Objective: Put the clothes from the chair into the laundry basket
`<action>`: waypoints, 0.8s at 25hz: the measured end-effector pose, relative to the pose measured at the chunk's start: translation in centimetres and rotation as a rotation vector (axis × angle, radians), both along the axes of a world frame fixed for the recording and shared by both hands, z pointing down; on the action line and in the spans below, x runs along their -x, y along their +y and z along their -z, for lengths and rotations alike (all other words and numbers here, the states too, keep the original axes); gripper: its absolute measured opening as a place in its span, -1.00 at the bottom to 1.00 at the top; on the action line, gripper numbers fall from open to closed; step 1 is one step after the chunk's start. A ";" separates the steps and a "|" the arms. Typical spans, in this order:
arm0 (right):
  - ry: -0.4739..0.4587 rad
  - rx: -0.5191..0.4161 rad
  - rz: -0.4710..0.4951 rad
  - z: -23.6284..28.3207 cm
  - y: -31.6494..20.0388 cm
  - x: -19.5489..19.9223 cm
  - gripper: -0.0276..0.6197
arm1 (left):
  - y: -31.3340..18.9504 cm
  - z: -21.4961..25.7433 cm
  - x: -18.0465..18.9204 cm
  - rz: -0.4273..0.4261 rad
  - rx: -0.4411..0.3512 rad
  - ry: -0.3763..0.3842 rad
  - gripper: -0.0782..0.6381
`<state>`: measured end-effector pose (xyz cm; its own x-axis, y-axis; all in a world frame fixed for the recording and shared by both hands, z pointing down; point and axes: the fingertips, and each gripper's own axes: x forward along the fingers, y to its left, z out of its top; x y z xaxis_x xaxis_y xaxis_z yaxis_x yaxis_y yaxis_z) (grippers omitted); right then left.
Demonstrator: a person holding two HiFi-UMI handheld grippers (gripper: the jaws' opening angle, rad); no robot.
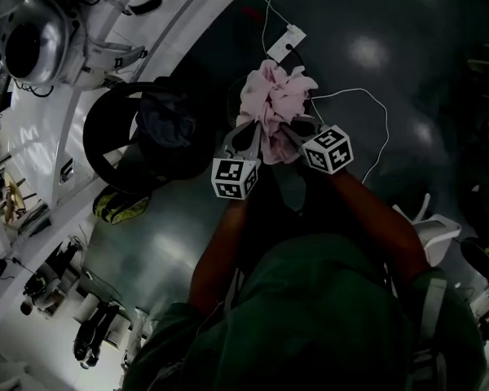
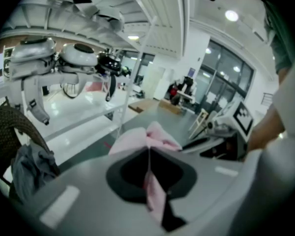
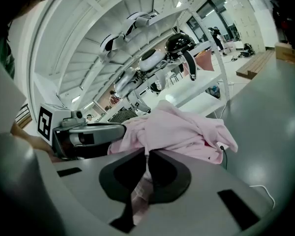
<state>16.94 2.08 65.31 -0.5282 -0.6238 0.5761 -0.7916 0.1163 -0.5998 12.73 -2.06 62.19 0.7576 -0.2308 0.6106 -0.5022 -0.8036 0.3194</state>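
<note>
My left hand-held gripper (image 2: 149, 154) was closed on a pink garment (image 1: 275, 104). Its two jaws were pressed together with a thin fold of the pink cloth pinched in the seam between them. The cloth ran back along the dark hollow behind the jaws and bunched up in a peak just past the tips.

My right hand-held gripper (image 3: 148, 156) was shut in the same way. Its jaws were clamped on another fold of the same garment, and a strip of the fabric trailed down through the gap toward me. Seen from my head, the two hand-held grippers sat side by side, close together, with their tips angled in toward each other. The garment was gathered in a crumpled bundle at and just beyond both sets of tips. Most of it lay on the far side of the jaws and spread a little toward the right one. It was held over the dark floor (image 1: 407, 72). From that steep angle I could not tell whether its underside touched the floor.

To the left of the bundle and of my left hand-held gripper stood the laundry basket (image 1: 92, 141), dark and round. It was near the garment but apart from it, and a grey piece of clothing (image 1: 165, 120) already lay inside. A thin white cable (image 1: 350, 91) ran across the floor beyond and to the right of the garment. Farther off, white shelving (image 1: 204, 15) ran behind the basket.
</note>
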 end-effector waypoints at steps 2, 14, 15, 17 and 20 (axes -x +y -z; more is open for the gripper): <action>0.003 0.012 0.006 -0.8 -0.1 0.1 -0.87 | 0.0 -0.8 0.3 0.012 0.009 -0.012 -0.75; 0.009 0.137 0.035 -4.9 0.5 1.0 -0.87 | -0.2 -3.9 2.0 0.055 0.032 -0.074 -0.74; 0.001 0.147 0.038 -5.1 0.5 1.1 -0.87 | -0.2 -4.2 2.3 0.059 0.038 -0.078 -0.75; 0.000 0.140 0.046 -5.0 0.2 1.3 -0.87 | -0.2 -4.5 2.7 0.064 0.042 -0.079 -0.75; 0.010 0.117 0.059 -4.5 -0.5 1.7 -0.87 | -0.4 -4.6 3.3 0.071 0.036 -0.072 -0.75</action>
